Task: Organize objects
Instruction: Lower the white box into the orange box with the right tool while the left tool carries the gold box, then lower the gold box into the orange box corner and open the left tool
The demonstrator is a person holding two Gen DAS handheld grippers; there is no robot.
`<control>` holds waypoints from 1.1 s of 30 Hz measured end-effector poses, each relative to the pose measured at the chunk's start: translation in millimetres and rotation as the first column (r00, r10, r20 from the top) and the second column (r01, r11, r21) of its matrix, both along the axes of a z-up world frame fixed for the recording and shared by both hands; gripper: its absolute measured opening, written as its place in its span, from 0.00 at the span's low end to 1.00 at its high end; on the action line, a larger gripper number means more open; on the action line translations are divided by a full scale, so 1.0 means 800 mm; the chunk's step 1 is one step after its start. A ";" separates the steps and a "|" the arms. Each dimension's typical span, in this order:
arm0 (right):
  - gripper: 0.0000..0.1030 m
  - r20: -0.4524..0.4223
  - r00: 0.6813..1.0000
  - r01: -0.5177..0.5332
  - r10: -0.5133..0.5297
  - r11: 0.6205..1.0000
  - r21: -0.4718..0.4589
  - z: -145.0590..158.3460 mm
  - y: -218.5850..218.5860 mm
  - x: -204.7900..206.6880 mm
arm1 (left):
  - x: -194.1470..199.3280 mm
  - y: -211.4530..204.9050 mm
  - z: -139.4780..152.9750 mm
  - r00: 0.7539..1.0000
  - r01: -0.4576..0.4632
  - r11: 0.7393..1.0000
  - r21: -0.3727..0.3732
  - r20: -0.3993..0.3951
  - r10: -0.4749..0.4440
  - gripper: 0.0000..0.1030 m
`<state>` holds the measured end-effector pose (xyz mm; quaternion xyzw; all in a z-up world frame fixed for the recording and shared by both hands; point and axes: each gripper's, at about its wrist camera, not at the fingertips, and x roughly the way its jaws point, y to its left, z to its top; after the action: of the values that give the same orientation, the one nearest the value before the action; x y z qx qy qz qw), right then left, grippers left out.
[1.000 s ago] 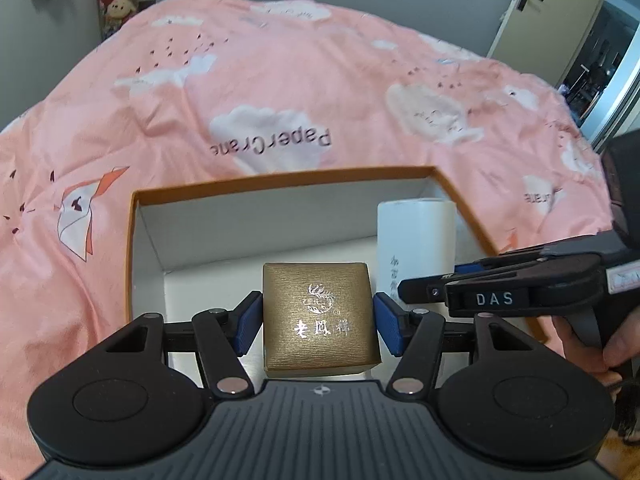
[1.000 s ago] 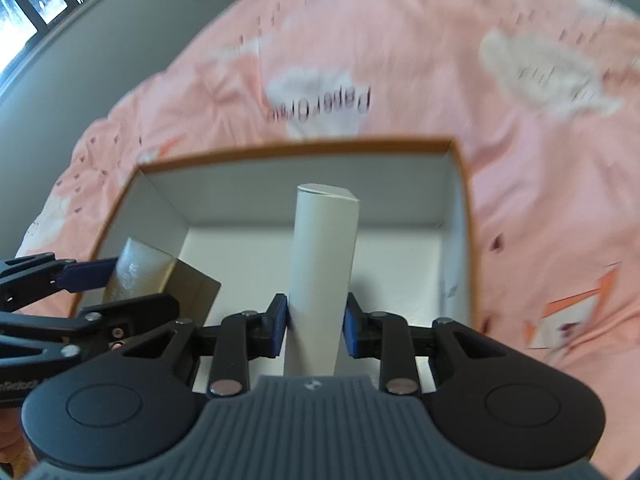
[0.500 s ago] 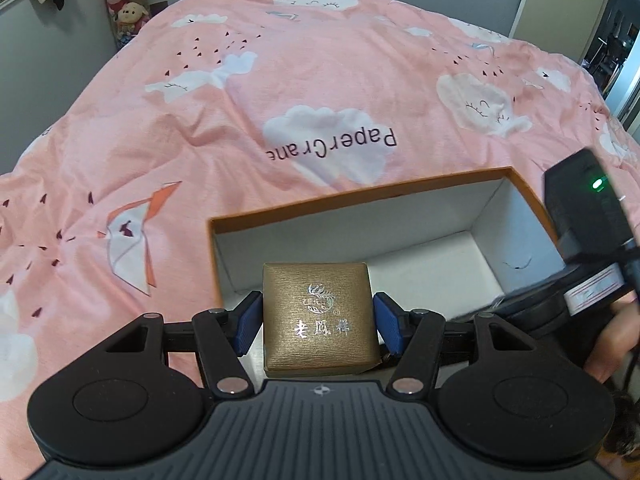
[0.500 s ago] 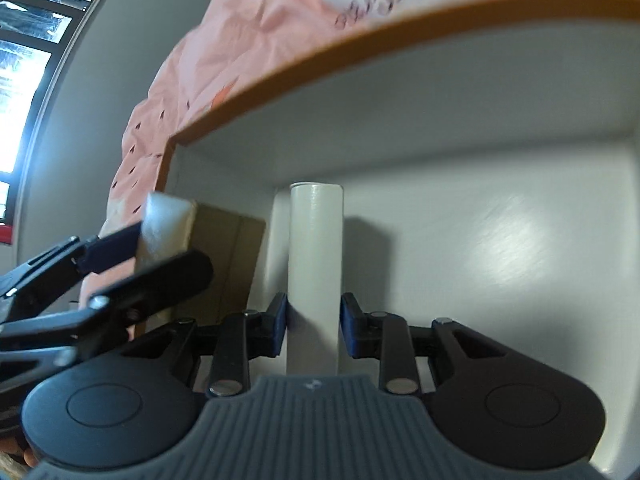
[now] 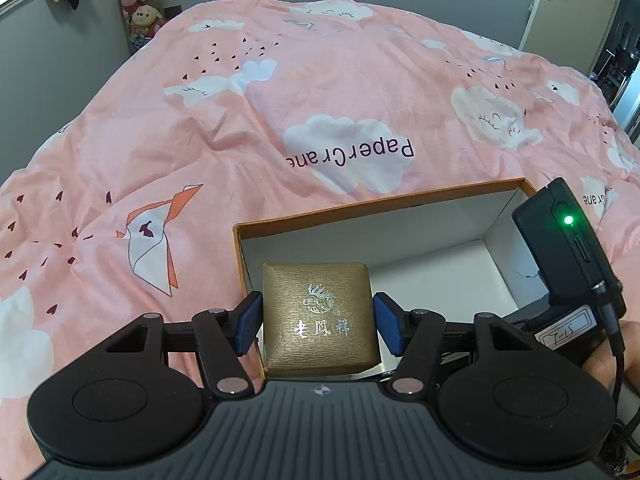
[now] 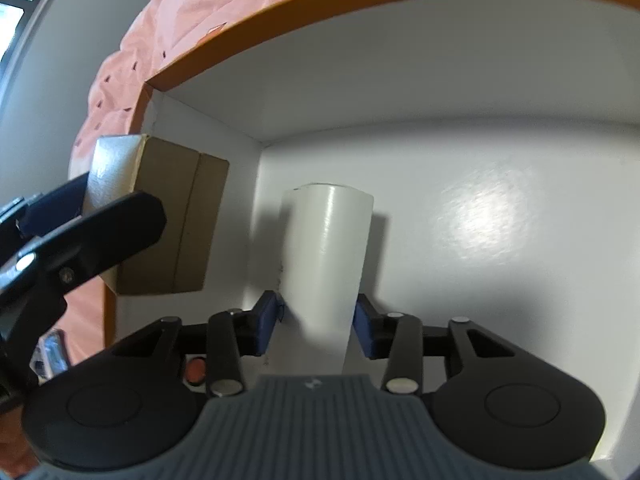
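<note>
A gold jewellery box with silver lettering sits between the blue pads of my left gripper, which is shut on it. It hangs over the near left corner of the open orange-rimmed carton. In the right wrist view the gold box shows at the left, by the carton's left wall. A white tube lies on the carton's white floor between the pads of my right gripper. Those jaws are opening, with a thin gap at each pad. The right gripper's body reaches into the carton from the right.
The carton rests on a pink duvet printed with clouds and paper cranes. Plush toys stand against the grey wall at the back left. A door is at the back right. A hand holds the right gripper.
My right gripper sank into the carton with the white tube and its jaws have widened off it. The left gripper carried the gold box leftward toward the carton's left wall.
</note>
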<state>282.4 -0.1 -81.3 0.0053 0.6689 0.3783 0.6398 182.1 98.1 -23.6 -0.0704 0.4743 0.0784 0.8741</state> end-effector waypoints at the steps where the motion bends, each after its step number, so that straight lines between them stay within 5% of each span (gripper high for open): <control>1: 0.48 0.018 1.000 -0.009 0.009 1.000 -0.020 0.002 0.001 -0.001 | 0.000 0.000 0.000 1.000 0.000 1.000 -0.002 0.001 0.000 0.66; 4: 0.54 0.062 0.997 -0.032 0.036 0.997 -0.069 -0.001 0.006 0.004 | 0.000 0.000 0.001 1.000 0.007 1.000 -0.006 0.005 -0.007 0.66; 15: 0.34 0.064 0.982 -0.178 0.179 0.984 -0.017 -0.002 0.035 -0.013 | 0.009 0.008 -0.002 0.999 0.039 0.999 -0.008 -0.003 -0.039 0.66; 18: 0.26 -0.008 0.977 -0.214 0.215 0.977 0.020 -0.010 0.046 -0.018 | 0.012 0.010 -0.002 0.999 0.038 0.999 -0.003 0.000 -0.038 0.66; 23: 0.26 -0.018 0.970 -0.242 0.243 0.970 0.023 -0.017 0.053 -0.023 | 0.018 0.013 -0.007 0.999 0.036 0.999 0.012 -0.012 -0.035 0.66; 30: 0.28 0.135 0.964 -0.236 0.231 0.972 0.022 0.015 0.036 -0.026 | 0.028 0.010 -0.013 0.998 0.048 0.999 -0.015 -0.038 -0.048 0.66; 33: 0.37 0.197 0.960 -0.210 0.197 0.976 0.049 0.030 0.019 -0.022 | 0.034 0.000 -0.021 0.995 0.070 0.997 -0.022 -0.064 -0.071 0.67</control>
<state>264.6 15.3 -57.1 -0.0776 0.5877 0.4640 0.6583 209.7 98.4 -40.0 -0.0594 0.5051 0.0450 0.8598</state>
